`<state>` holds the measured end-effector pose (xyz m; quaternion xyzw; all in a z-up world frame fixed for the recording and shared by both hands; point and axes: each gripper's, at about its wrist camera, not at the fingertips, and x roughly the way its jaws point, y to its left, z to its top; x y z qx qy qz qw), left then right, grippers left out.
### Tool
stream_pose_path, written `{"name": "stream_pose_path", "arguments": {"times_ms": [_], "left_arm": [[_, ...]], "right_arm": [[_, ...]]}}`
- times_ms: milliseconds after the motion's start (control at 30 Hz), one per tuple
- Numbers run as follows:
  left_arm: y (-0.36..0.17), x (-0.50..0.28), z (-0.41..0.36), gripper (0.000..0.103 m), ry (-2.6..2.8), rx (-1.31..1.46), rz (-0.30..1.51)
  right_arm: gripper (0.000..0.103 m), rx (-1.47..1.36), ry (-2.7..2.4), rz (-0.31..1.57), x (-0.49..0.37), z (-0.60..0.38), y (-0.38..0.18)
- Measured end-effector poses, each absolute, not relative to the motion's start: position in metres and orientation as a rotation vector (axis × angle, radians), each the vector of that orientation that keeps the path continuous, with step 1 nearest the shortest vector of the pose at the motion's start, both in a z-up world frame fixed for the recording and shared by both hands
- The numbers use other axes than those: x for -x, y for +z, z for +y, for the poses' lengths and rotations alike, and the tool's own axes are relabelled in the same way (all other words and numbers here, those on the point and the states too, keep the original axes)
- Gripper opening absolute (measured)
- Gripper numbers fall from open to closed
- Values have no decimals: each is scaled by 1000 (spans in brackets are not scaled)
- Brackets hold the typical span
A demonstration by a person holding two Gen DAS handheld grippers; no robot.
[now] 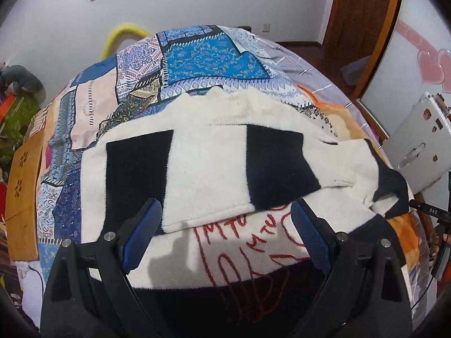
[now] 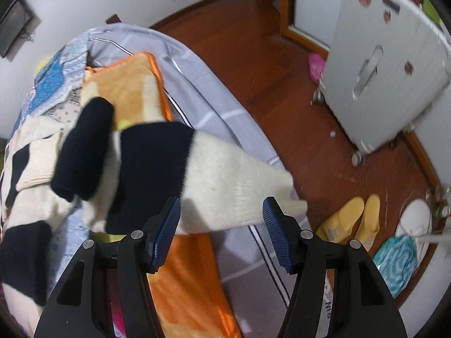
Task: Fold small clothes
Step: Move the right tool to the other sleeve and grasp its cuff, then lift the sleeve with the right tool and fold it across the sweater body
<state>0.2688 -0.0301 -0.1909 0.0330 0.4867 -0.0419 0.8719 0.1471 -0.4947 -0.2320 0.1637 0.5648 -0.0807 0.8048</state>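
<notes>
Left wrist view, from the left: a wooden board (image 1: 21, 174) with flower cut-outs at the bed's edge, then the patchwork quilt (image 1: 174, 62) running to the far edge. On the quilt, spread flat, a cream-and-navy sweater (image 1: 208, 157), one navy-banded sleeve folded across the chest, its cuff just beyond the left gripper (image 1: 225, 225). Jaws wide apart over the cloth, nothing pinched. Beneath the sleeve, red stitched lettering (image 1: 239, 233) — "MT" shapes, otherwise unreadable. Far right, small white "DAS" on a black device (image 1: 431, 211).

Right wrist view, from the left: sweater body bunched on the bed, its other sleeve (image 2: 225, 186) stretched rightward past the orange blanket (image 2: 141, 84) toward the grey sheet (image 2: 203, 98) at the mattress edge. Right gripper (image 2: 221, 225) spread open, blue pads either side of the cream cuff, not pressing. Beyond the edge, open wooden floor (image 2: 253, 42), yellow slippers (image 2: 352, 217), a white cabinet (image 2: 380, 64) bearing stickers, too blurred to read.
</notes>
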Motion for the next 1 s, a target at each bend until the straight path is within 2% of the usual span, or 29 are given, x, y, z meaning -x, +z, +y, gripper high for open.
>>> {"name": "stream_pose_path", "arguments": {"times_ms": [133, 267, 367, 433, 533, 767, 1000], "left_arm": [[-196, -270, -31, 94, -84, -74, 1031], [-201, -272, -30, 94, -83, -74, 1047], [-204, -272, -29, 94, -77, -79, 1056], [-206, -273, -28, 94, -73, -77, 1059], [-205, -274, -28, 94, -73, -72, 1059], [-200, -269, -33, 94, -82, -91, 1040], [-190, -265, -26, 94, -80, -73, 1016]], "right_arm": [[63, -391, -175, 1196, -149, -498, -239], [57, -441, -175, 1185, -154, -502, -247], [43, -443, -174, 1166, -156, -501, -247], [27, -423, -176, 1146, -157, -499, -244], [12, -415, -172, 1121, -159, -500, -238], [9, -385, -131, 1049, -162, -492, -210], [8, -338, -18, 941, -175, -463, -150]]}}
